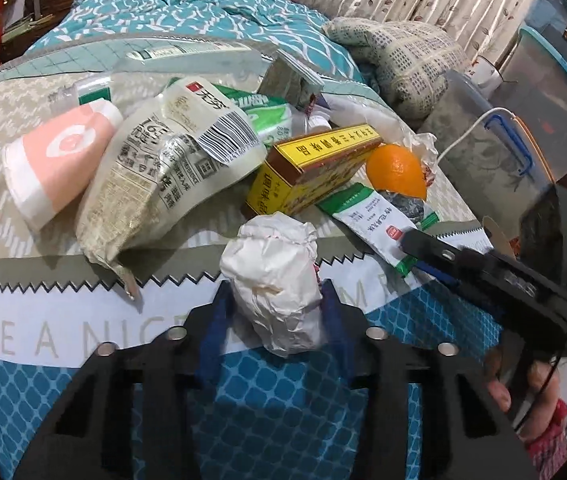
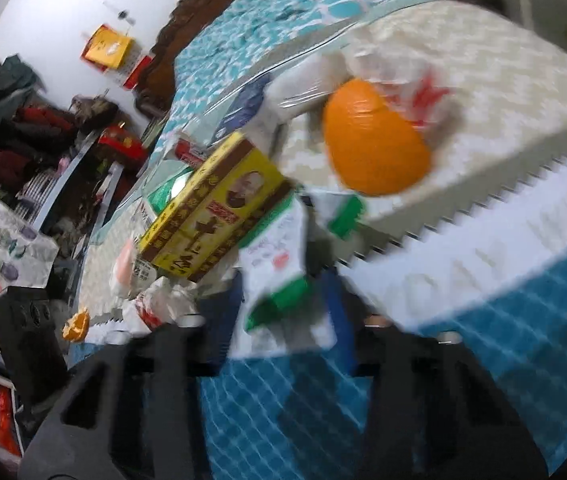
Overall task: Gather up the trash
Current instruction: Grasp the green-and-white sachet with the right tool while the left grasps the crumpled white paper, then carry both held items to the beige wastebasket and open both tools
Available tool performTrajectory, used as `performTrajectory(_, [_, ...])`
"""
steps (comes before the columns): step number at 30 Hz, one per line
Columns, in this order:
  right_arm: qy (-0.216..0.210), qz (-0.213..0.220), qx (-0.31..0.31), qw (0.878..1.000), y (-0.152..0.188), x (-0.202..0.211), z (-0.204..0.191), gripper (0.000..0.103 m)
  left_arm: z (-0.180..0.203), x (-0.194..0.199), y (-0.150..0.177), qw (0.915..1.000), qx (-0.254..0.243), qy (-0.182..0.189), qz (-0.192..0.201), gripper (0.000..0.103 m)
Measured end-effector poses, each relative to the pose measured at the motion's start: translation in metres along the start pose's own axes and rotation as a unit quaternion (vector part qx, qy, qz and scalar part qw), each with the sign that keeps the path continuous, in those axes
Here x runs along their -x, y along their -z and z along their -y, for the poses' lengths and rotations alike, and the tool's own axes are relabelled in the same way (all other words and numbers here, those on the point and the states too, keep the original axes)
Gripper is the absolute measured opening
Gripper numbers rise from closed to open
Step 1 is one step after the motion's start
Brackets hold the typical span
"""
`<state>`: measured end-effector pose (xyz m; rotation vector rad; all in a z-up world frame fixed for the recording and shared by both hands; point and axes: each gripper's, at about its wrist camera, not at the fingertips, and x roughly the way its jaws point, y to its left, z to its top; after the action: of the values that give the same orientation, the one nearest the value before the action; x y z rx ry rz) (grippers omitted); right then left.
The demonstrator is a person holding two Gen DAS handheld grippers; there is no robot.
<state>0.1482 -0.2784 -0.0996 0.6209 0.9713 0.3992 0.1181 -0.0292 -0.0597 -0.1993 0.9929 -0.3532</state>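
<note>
Trash lies piled on a patterned mat [image 1: 11,216] on the bed. My left gripper [image 1: 275,300] is shut on a crumpled white paper ball [image 1: 275,280] at the mat's front edge. My right gripper [image 2: 283,300] is shut on a white and green sachet [image 2: 283,280]; it also shows in the left wrist view [image 1: 427,254], holding the sachet [image 1: 371,216]. Beside it lie a yellow box [image 1: 303,172] [image 2: 211,216] and an orange [image 1: 397,170] [image 2: 375,140]. The right wrist view is blurred.
On the mat are also a pink and white cup [image 1: 59,164], a large beige food bag [image 1: 151,168], a green packet [image 1: 271,116] and clear wrappers. Clear storage bins [image 1: 555,92] stand at the right. A pillow [image 1: 403,64] lies behind.
</note>
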Motion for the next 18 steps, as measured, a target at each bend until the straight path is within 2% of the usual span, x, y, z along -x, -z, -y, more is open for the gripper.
performTrajectory(2, [-0.011, -0.002, 0.009, 1.0, 0.001, -0.005, -0.004, 0.019, 0.001, 0.004, 0.003, 1.0, 0.0, 0.004, 0.003, 0.03])
performTrajectory(4, [-0.013, 0.0, 0.03, 0.999, 0.008, 0.0, -0.008, 0.015, 0.003, 0.013, 0.009, 0.9998, -0.001, 0.014, 0.011, 0.03])
performTrajectory(8, [-0.028, 0.009, 0.051, 0.998, 0.024, 0.025, -0.008, 0.012, 0.017, 0.032, 0.019, 0.9974, 0.0, 0.069, 0.023, 0.03])
performTrajectory(10, [-0.024, 0.023, 0.061, 0.998, 0.033, 0.045, -0.003, 0.012, 0.031, 0.034, 0.017, 0.9961, -0.012, 0.083, 0.026, 0.03])
performTrajectory(13, [-0.019, 0.047, 0.052, 0.997, 0.04, 0.073, 0.013, 0.012, 0.065, 0.026, 0.01, 0.9934, -0.037, 0.108, 0.013, 0.03])
performTrajectory(18, [0.009, 0.127, 0.001, 0.992, 0.04, 0.145, 0.073, 0.012, 0.145, -0.009, -0.006, 0.9847, -0.088, 0.149, -0.02, 0.03])
